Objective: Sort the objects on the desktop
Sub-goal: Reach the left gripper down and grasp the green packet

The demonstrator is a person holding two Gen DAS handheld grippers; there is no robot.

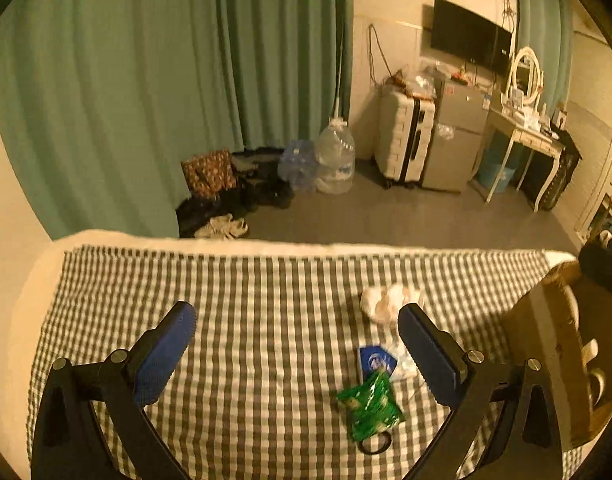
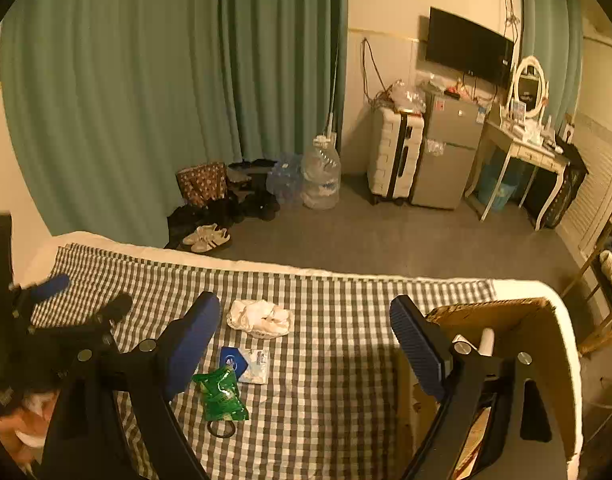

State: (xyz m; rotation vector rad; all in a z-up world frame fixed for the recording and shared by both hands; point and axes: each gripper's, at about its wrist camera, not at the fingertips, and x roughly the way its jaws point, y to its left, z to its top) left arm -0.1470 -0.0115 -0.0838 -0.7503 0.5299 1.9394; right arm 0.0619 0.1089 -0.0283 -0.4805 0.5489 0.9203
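The green snack packet (image 1: pixel 370 408) is seen lying flat on the checked cloth (image 1: pixel 246 320), its long axis running roughly away from the cameras, with a dark ring (image 1: pixel 373 446) partly tucked under its near end. Just beyond it, touching or nearly so, a blue-and-white sachet (image 1: pixel 375 362) is laid, and farther off a crumpled white tissue (image 1: pixel 387 302) is left by itself.

From the left gripper (image 1: pixel 298 326) the packet is found low and to the right, close to the right-hand finger rather than centred between the jaws, which are spread wide with nothing between them. From the right gripper (image 2: pixel 306 326) the same packet (image 2: pixel 222 396) is found low and to the left, just beside the left-hand finger; these jaws too are held apart and empty.

The cardboard box (image 2: pixel 501 324) is set at the right edge of the cloth, under the right gripper's right finger. The left gripper is judged the likelier to take the packet, being pointed over the pile. The sachet and ring are judged the obstacles: a closing grasp could catch them along with the packet.
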